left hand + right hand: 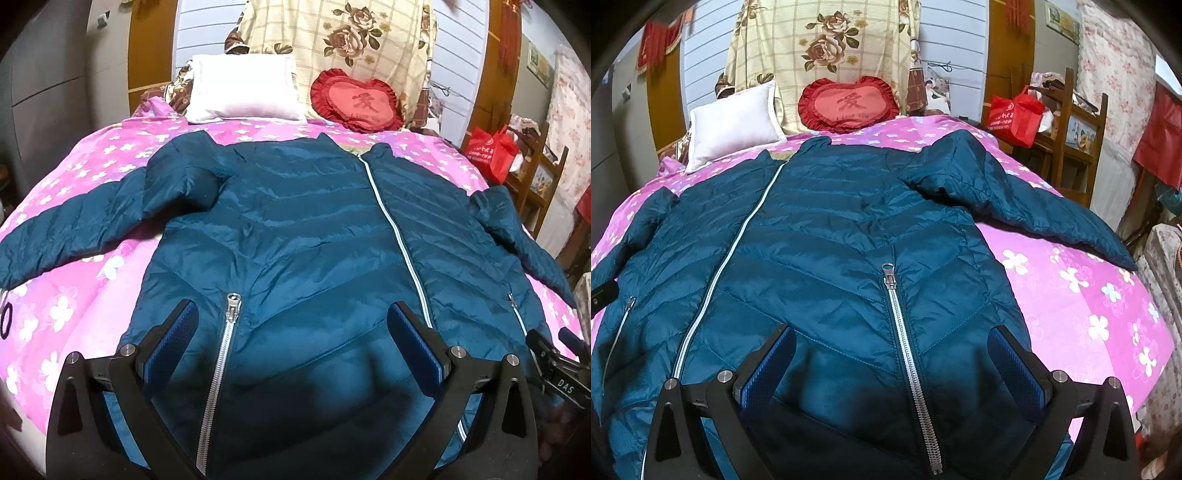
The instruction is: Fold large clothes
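A dark teal quilted jacket [295, 229] lies flat, front up and zipped, on a bed with a pink flowered cover [74, 295]. Its sleeves spread out to both sides. It also shows in the right wrist view [831, 240]. My left gripper [291, 314] is open and empty, held just above the jacket's lower left part beside a silver pocket zipper [229, 317]. My right gripper [892, 339] is open and empty above the lower right part, with the other pocket zipper [905, 332] between its fingers. The right gripper's edge shows at the right of the left wrist view [554, 365].
A white pillow [240, 90] and a red heart cushion [356, 99] lie at the head of the bed under a hanging floral sheet [332, 44]. A red bag [1015, 114] sits on a wooden shelf [1071, 140] to the right of the bed.
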